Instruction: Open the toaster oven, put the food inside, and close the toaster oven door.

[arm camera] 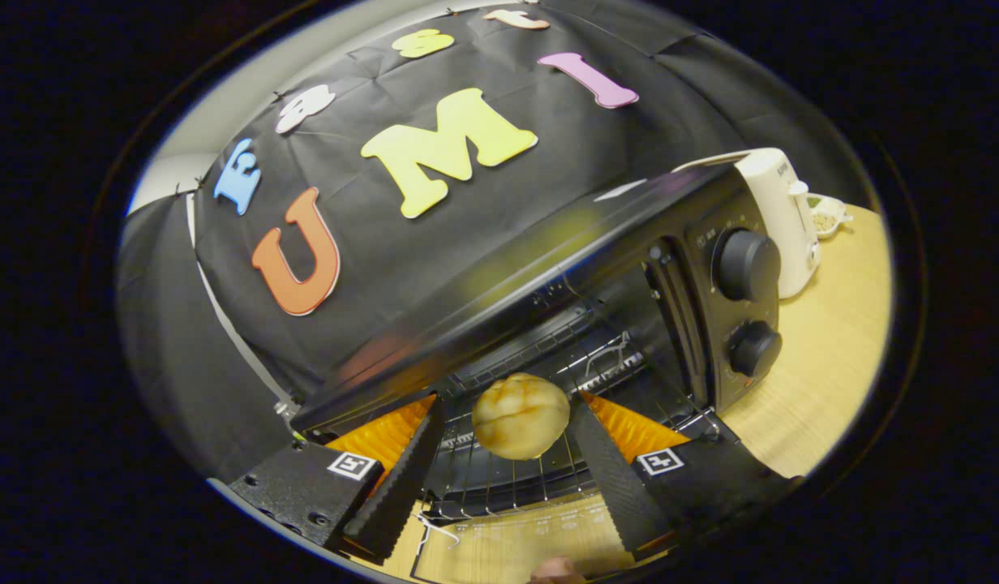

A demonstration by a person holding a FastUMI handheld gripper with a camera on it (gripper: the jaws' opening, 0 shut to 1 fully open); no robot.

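- Door status: the toaster oven (548, 268) stands open. Its glass door (516, 539) is folded down flat beneath the fingers, so the opening step reads as complete.
- Food status: the food, a round pale-brown bun (520, 415), is at the mouth of the oven over the wire rack (540, 381). It lies between the two fingers, near their tips.
- Tool status: the gripper (506, 410) has its fingers spread wide. A visible gap remains on each side of the bun, so neither ribbed pad presses on it; the tool is released, not clamped.
- Whether the bun rests fully on the rack or is a little above it cannot be told from this view.
- Judged progress: opening is done and the placing step is at or near its end. Remaining: withdraw the fingers clear of the cavity, then lift the door shut.
- Oven contents: the rack and the bun at its front portion; nothing else is discernible in the dark interior.
- Other containers: a white appliance (779, 219) stands just beyond the oven on the wooden table (824, 365). A small white bowl (828, 215) next to it holds something pale and granular, too small to identify.
- A fingertip (558, 570) shows below the door edge.
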